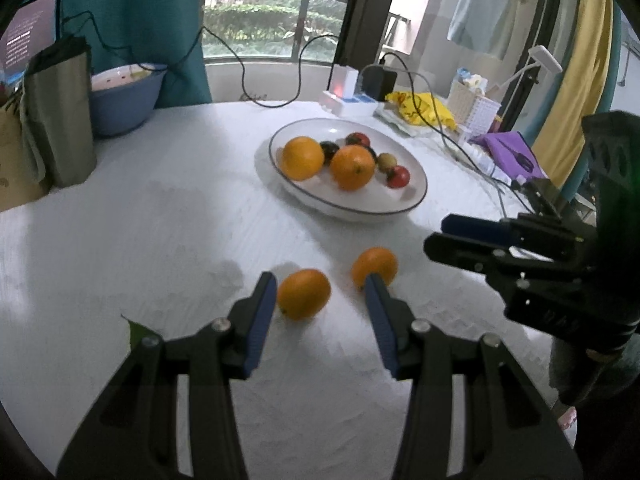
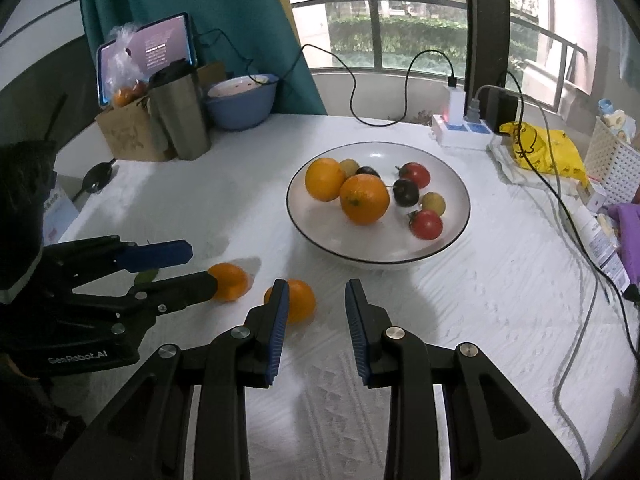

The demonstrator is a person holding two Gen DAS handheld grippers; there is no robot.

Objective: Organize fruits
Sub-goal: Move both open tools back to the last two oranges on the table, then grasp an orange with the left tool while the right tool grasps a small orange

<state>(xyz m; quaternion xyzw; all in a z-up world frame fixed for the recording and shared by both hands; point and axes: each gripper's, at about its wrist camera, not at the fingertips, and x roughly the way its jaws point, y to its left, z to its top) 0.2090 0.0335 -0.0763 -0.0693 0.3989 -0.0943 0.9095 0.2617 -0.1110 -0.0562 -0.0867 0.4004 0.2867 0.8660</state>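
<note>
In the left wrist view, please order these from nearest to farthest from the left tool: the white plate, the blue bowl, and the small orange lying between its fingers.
From the left tool:
1. Small orange, on the table between the fingers, closer to the left one.
2. White plate, ahead, slightly right, holding fruit.
3. Blue bowl, far back on the left, beside the curtain.

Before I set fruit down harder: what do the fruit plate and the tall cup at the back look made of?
Plate: looks like glazed ceramic, glossy white with a thin dark rim line and soft window reflections. Tall cup: probably brushed stainless steel, dull grey sheen with vertical streaks, under a dark lid. Neither is certain from looks alone.
</note>
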